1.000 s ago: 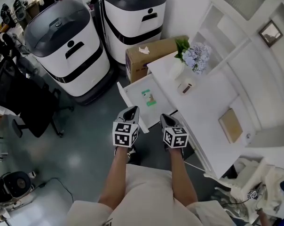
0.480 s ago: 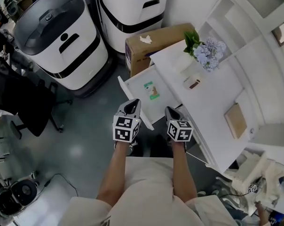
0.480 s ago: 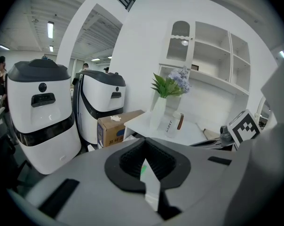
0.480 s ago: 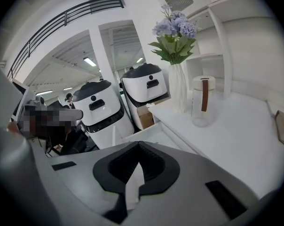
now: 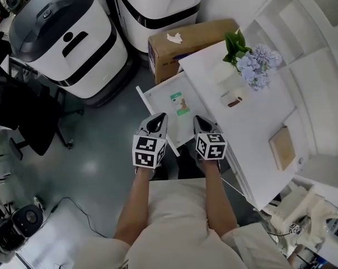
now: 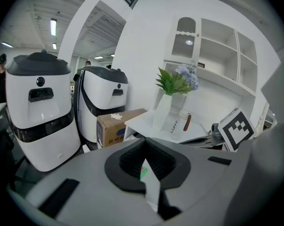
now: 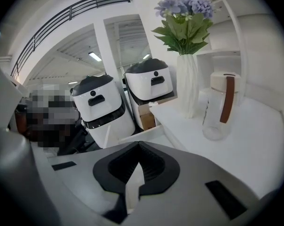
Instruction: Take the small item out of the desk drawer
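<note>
The white desk drawer (image 5: 158,102) stands pulled out, and a small green and brown item (image 5: 180,103) lies flat inside it. My left gripper (image 5: 157,120) hangs over the drawer's near edge, jaws shut and empty. My right gripper (image 5: 201,121) is level with it to the right, at the corner where drawer meets desk (image 5: 242,130), also shut and empty. In the left gripper view the left gripper (image 6: 144,147) shows a sliver of green through its slit. In the right gripper view the right gripper (image 7: 138,146) points along the drawer front (image 7: 146,132).
On the desk stand a vase of flowers (image 5: 250,66), a clear bottle (image 5: 231,100) and a tan book (image 5: 282,147). A cardboard box (image 5: 186,38) and two white machines (image 5: 68,38) (image 5: 158,4) stand behind the drawer. A black chair (image 5: 23,122) is at the left.
The head view has swung a little, so the desk sits higher in the picture. Both grippers stay side by side and shut; the right one has edged forward toward the drawer.
</note>
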### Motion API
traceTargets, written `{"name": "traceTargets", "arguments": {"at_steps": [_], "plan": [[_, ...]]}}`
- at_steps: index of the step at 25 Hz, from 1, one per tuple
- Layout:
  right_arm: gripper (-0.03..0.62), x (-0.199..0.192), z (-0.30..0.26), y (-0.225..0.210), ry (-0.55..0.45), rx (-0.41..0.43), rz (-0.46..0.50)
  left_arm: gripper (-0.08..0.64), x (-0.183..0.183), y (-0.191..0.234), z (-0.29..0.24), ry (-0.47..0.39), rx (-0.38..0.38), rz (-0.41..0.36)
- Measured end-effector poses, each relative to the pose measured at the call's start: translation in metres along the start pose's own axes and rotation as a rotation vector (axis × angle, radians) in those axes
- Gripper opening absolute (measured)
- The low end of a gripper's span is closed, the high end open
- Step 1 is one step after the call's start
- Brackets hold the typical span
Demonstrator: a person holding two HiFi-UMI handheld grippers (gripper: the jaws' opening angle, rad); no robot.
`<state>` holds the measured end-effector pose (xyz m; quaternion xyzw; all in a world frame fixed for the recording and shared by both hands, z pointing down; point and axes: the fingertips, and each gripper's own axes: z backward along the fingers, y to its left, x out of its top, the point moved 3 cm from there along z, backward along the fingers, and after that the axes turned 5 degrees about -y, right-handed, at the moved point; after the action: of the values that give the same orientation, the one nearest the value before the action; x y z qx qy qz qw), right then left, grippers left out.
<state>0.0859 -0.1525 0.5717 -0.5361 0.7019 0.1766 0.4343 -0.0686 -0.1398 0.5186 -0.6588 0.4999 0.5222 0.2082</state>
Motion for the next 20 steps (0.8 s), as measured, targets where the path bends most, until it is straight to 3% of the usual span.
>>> {"name": "traceTargets", "arguments": {"at_steps": [13,20], "plan": [[0.025,-0.009,-0.055,-0.001,0.145,0.006,0.112,0.017,-0.015,0.000,-0.023,0.050,0.044,0.035],[0.069,-0.019,-0.082,0.003,0.189,0.042,0.133,0.017,-0.016,0.005,-0.022,0.050,0.074,0.049]]}}
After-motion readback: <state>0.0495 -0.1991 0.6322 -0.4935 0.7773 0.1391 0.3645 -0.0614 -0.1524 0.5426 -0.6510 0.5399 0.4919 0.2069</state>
